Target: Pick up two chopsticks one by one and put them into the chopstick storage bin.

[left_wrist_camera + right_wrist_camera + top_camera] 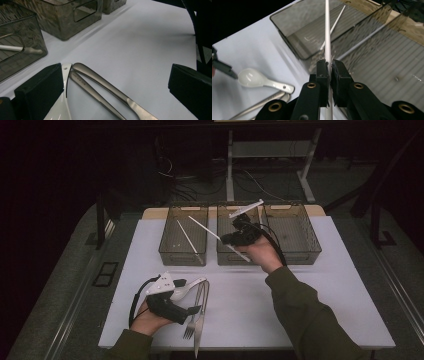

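Glossy white ceramic spoon (pixel 259 80), brushed metal knife (pixel 112 91), smoky translucent plastic bins (pixel 183 235), matt white chopstick (pixel 327 32)

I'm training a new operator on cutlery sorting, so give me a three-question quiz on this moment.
1. True or false: the right gripper is shut on a white chopstick.
2. Which lies on the table between the left gripper's open jaws?
A. a white spoon alone
B. two metal handles
C. a chopstick
3. Fill in: a second white chopstick already lies in the ____ bin of the three in the high view.

Key
1. True: the pads clamp the stick, held over the bins.
2. B: the two metal handles lie side by side; the white spoon sits against one jaw.
3. Left.
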